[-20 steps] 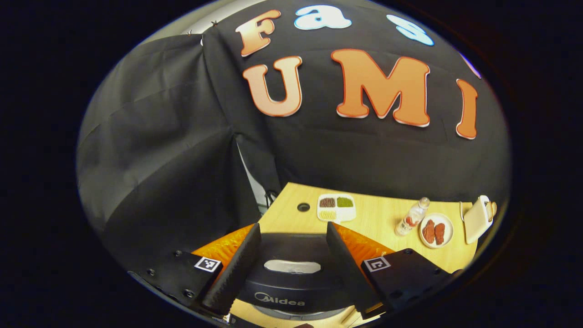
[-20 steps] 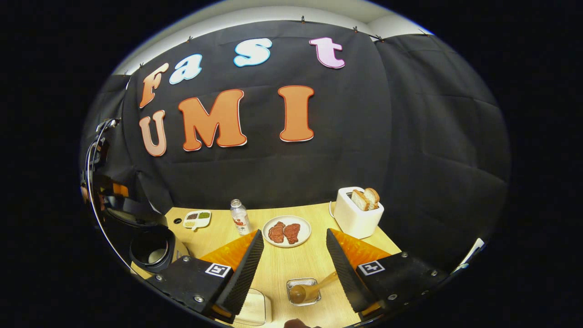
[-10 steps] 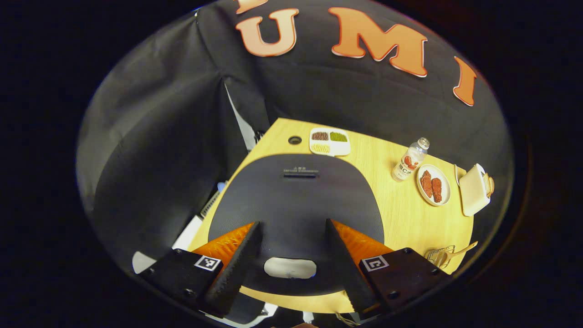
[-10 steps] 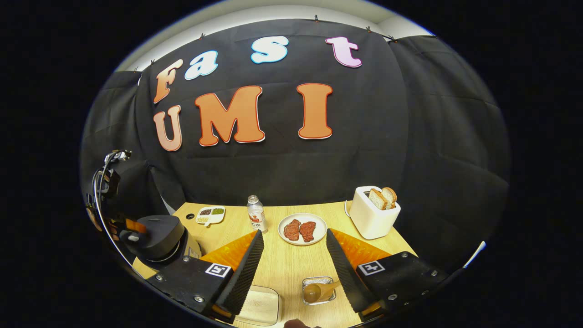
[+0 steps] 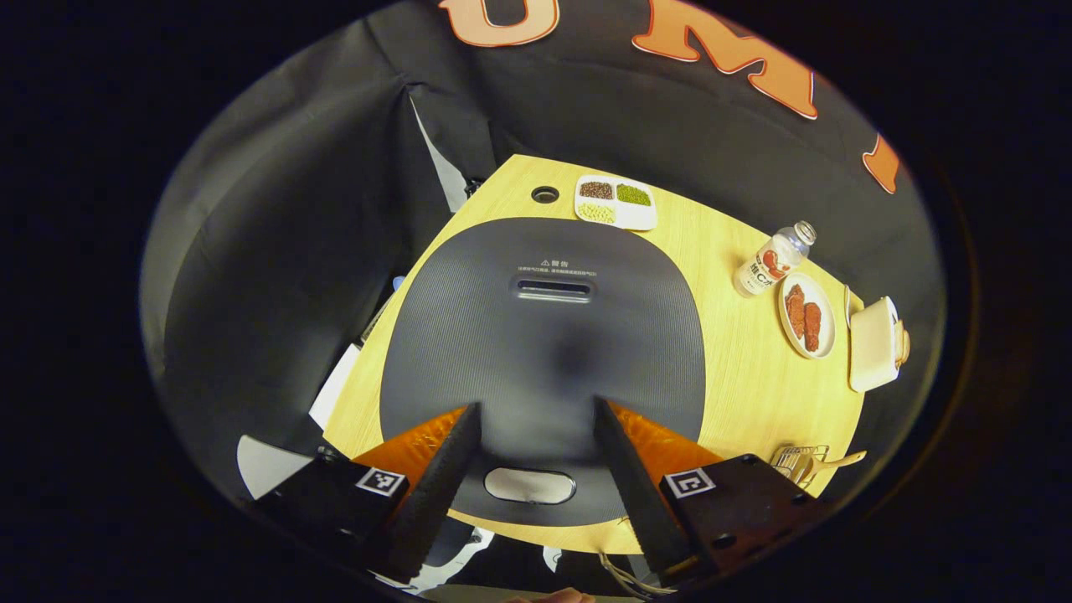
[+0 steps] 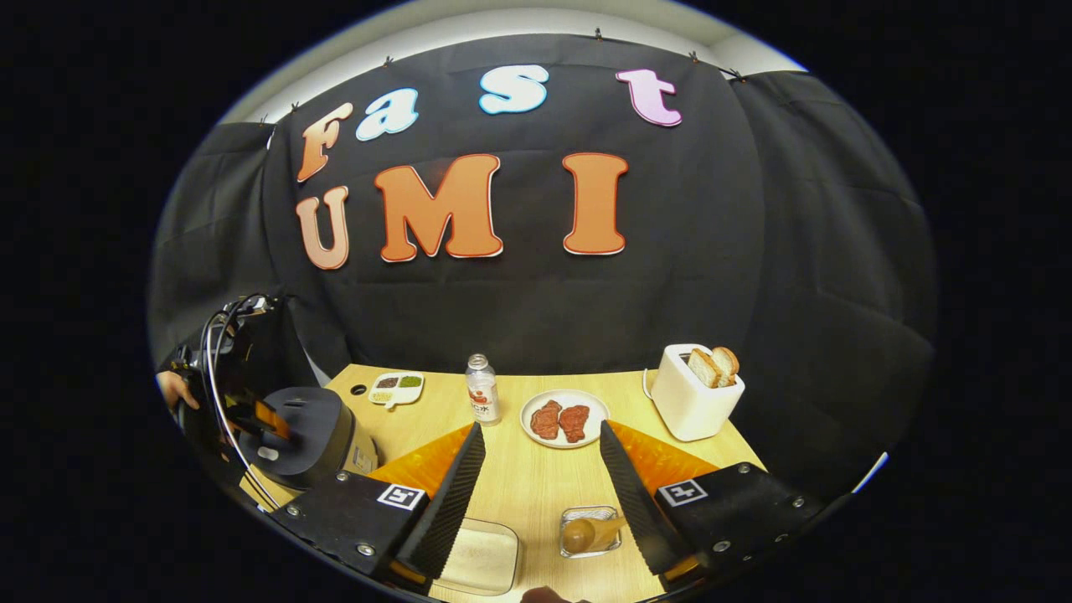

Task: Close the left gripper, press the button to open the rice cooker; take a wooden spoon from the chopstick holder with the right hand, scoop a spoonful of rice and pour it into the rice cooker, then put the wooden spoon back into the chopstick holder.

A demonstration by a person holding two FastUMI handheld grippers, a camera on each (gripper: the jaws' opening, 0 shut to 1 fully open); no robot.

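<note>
From the left gripper view I look straight down on the dark grey ribbed rice cooker (image 5: 540, 335), lid shut. Its pale oval button (image 5: 529, 486) sits between the fingers of my left gripper (image 5: 529, 494), which is spread wide and holds nothing. The right gripper view gives me the cooker's side, plus a clear rectangular box of white rice (image 6: 479, 559) near my right gripper (image 6: 536, 502), also wide open and empty.

The light wooden tabletop (image 6: 536, 486) stands against black cloth walls.

The small metal chopstick holder (image 6: 590, 531) contains the wooden spoon (image 6: 586, 533). A white divided dish (image 5: 614, 202) holds 3 kinds of grain, a white round plate (image 6: 564, 417) 2 meat pieces, the white toaster (image 6: 693, 400) 2 bread slices.
</note>
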